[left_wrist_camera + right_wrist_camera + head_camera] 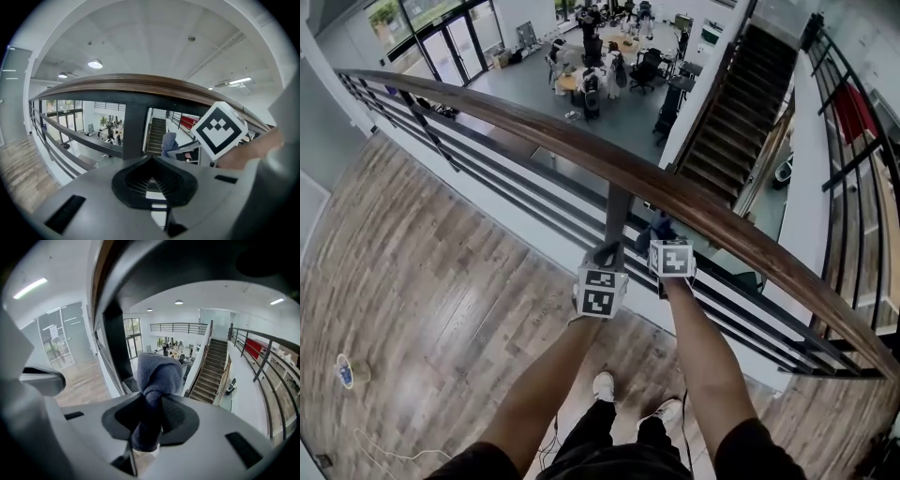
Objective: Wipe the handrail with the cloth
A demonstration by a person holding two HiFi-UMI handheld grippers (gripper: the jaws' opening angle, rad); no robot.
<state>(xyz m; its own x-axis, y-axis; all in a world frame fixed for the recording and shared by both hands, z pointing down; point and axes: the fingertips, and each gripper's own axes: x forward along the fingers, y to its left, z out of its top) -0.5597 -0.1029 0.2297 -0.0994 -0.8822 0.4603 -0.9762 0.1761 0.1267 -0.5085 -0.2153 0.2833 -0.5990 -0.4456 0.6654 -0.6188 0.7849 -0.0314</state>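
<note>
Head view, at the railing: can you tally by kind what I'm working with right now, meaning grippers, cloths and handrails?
grippers: 2, the left gripper and the right gripper
cloth: 1, blue-grey, clamped in the right gripper
handrail: 1, wooden
Total: 4

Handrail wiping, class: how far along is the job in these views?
Done: the cloth is pinched in the jaws of the right gripper. In hand: it and the empty, shut left gripper sit below the handrail. Left: all wiping; cloth isn't visibly touching the rail.
</note>
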